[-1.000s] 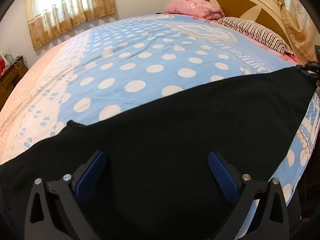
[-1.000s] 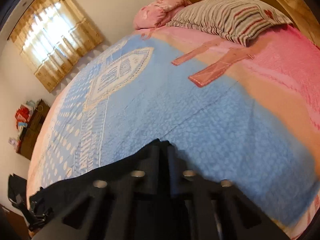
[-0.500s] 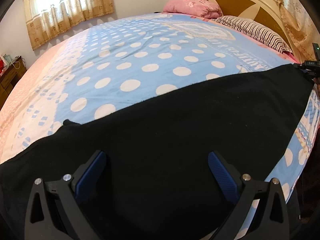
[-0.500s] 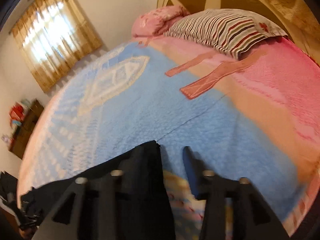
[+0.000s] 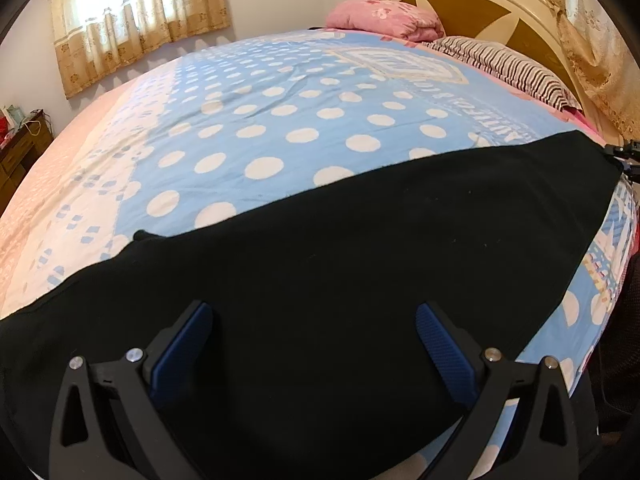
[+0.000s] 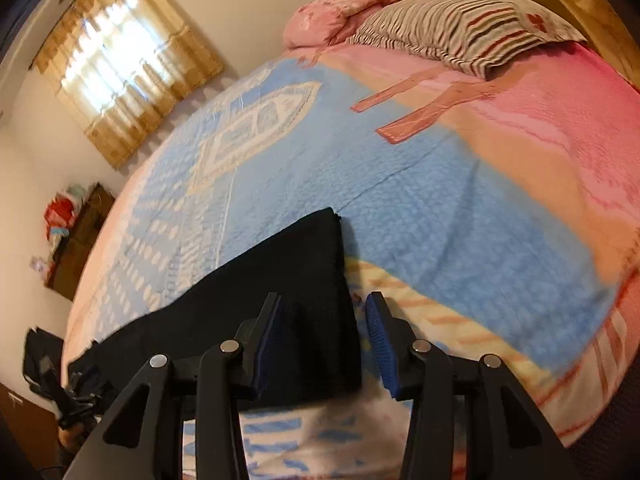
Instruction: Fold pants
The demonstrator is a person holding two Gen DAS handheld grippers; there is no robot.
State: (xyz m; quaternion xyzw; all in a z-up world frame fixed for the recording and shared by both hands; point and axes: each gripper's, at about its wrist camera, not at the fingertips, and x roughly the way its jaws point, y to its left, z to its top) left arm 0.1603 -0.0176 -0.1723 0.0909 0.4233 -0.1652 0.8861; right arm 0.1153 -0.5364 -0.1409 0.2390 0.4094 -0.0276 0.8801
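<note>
The black pants [image 5: 360, 248] lie flat across the near side of the bed, stretching from lower left to upper right in the left wrist view. My left gripper [image 5: 314, 332] is open and empty, its blue pads hovering just above the wide part of the pants. In the right wrist view the narrow end of the pants [image 6: 304, 280] lies flat on the bed. My right gripper [image 6: 322, 324] is open, its fingers apart over that end's right edge, holding nothing. The right gripper also shows in the left wrist view [image 5: 624, 156] at the pants' far corner.
The bed has a blue polka-dot cover [image 5: 280, 120] with pink edges. A striped pillow [image 6: 460, 28] and a pink pillow [image 6: 332, 12] lie at the wooden headboard [image 5: 480, 12]. A dark cabinet [image 6: 80, 236] stands by the curtained window [image 5: 136, 12].
My right gripper has opened and let go of the pants' end, which now lies on the bed, and has drawn back a little. My left gripper has stayed open and nearly still.
</note>
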